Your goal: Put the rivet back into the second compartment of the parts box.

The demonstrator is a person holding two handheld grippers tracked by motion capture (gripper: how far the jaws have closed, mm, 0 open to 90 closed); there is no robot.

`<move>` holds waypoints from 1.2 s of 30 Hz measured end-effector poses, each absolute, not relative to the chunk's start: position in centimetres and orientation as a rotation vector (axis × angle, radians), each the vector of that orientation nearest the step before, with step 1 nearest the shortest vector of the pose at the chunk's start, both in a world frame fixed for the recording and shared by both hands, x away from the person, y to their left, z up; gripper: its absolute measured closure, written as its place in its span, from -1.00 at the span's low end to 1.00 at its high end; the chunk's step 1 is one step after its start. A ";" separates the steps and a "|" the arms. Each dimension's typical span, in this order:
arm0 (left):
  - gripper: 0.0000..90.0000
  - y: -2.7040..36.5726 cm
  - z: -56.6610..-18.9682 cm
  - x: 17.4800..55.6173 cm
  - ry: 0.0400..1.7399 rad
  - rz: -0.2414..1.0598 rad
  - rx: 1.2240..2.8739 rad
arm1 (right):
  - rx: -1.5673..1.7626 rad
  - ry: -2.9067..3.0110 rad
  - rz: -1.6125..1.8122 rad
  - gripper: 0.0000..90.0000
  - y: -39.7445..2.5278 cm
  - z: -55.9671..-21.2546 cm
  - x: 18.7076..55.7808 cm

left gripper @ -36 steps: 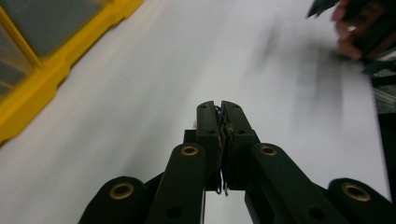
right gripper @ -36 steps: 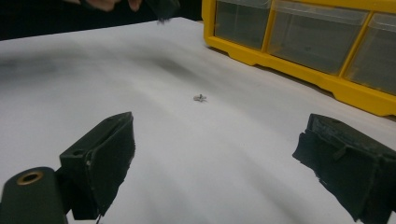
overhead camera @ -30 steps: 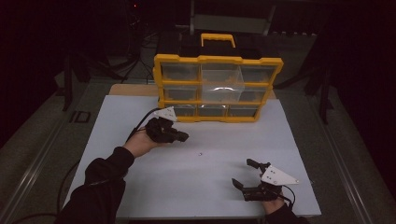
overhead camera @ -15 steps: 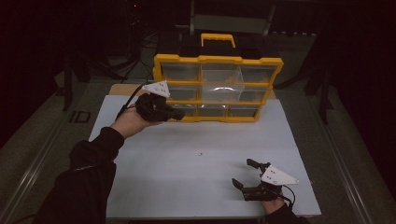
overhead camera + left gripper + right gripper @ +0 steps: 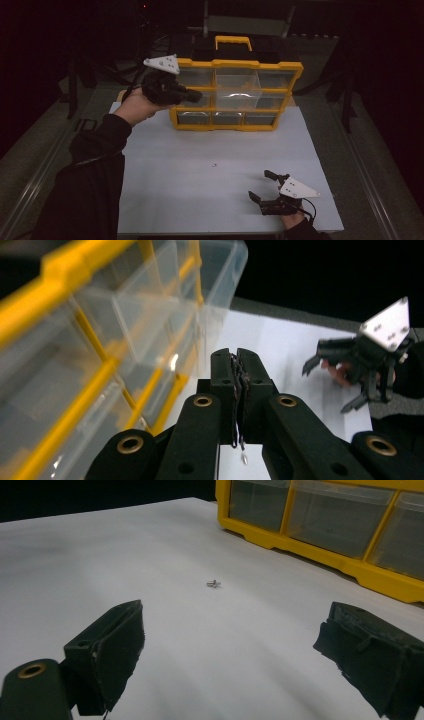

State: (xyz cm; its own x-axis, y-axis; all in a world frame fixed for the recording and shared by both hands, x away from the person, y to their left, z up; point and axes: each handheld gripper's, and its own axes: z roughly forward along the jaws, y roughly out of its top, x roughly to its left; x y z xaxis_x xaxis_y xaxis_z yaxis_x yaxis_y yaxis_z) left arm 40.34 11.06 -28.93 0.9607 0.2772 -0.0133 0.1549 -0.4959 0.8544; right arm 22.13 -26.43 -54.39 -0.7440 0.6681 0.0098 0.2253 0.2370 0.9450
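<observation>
Right gripper view: small screw [image 5: 213, 584] on white table [image 5: 100, 555], near yellow drawer organizer [image 5: 320, 555].
Right gripper [image 5: 230, 655] wide open; left gripper [image 5: 239, 385] closed, empty, beside organizer. Probably light, hard, slippery; better pinched across shank.

Dim room, black surroundings, white table [image 5: 200, 175] lit from above — glare on clear drawers [image 5: 239, 95], nearest drawers blurred.

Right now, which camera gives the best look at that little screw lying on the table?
The right gripper view: the screw lies sharp between its open jaws. The high view shows a speck; the left gripper view a small blur below its shut jaws.
</observation>
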 end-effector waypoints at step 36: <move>0.91 1.5 -28.0 45.0 0.372 0.193 2.107 | 0.829 2.120 1.530 -0.79 -26.6 -54.4 22.2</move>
